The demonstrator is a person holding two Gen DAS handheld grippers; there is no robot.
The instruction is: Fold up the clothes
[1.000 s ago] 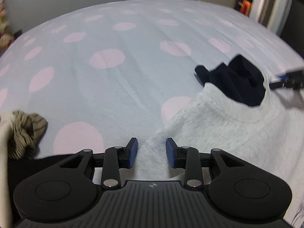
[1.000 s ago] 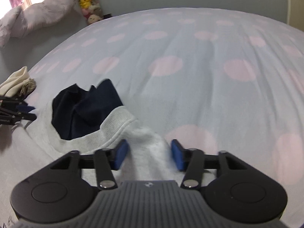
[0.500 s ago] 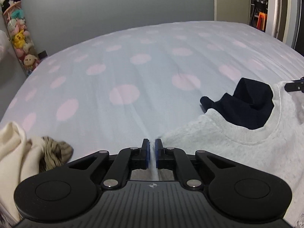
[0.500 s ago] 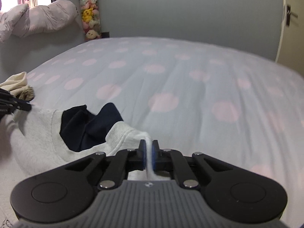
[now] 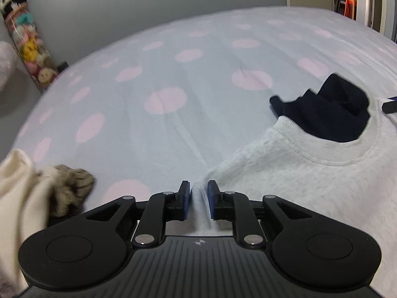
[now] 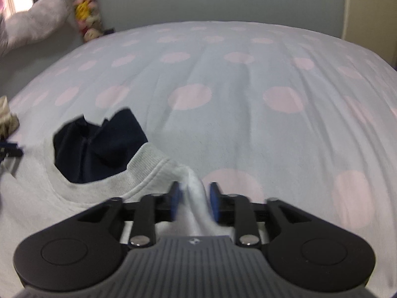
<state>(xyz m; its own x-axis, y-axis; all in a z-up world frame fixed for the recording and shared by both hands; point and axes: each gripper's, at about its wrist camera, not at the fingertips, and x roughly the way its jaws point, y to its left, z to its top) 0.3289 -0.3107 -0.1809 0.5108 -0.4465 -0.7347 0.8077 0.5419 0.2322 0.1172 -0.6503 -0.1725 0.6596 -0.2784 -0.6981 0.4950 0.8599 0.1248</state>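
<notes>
Two grippers: the left gripper point(image 5: 198, 191) and right gripper point(image 6: 194, 193) are both opening, narrow, one white sweatshirt point(image 5: 310, 186) shoulder loose between each; one navy garment point(image 5: 330, 114) lies at its collar; beyond, one dotted bedspread point(image 5: 198, 74).

- From my left wrist view, the grey sweatshirt point(image 5: 310, 178) runs off the right and bottom edges, so I can't see its sleeves or hem.
- The dark navy garment point(image 5: 330, 109) is partly tucked under the collar.
- The cream cloth point(image 5: 17, 186) is cut off at left.
- My right view's stuffed toys point(image 6: 85, 12) are blurred.
</notes>
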